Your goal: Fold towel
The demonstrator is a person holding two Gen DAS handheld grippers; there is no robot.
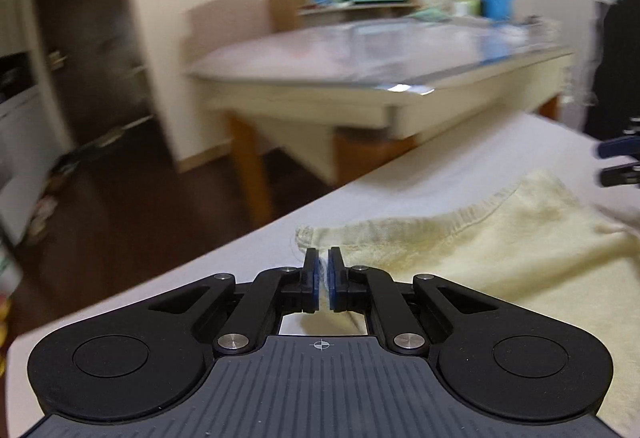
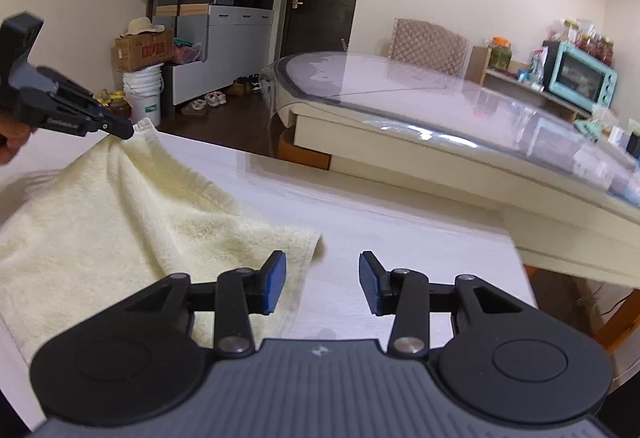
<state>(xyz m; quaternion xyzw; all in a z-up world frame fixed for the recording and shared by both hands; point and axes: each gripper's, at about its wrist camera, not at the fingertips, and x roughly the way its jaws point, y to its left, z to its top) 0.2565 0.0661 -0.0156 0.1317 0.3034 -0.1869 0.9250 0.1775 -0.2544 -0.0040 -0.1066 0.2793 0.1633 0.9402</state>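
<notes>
One glass-topped table (image 2: 460, 126) and teal oven (image 2: 580, 80) beyond the towel (image 2: 120, 222).

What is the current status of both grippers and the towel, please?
Left gripper shut on towel corner, lifting it. Right gripper open, beside the near corner, not gripping. Towel partly flat on the white table. Nothing in the way.

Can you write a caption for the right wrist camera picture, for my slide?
Right gripper open beside the yellow towel corner while the left gripper pinches the far corner.
</notes>
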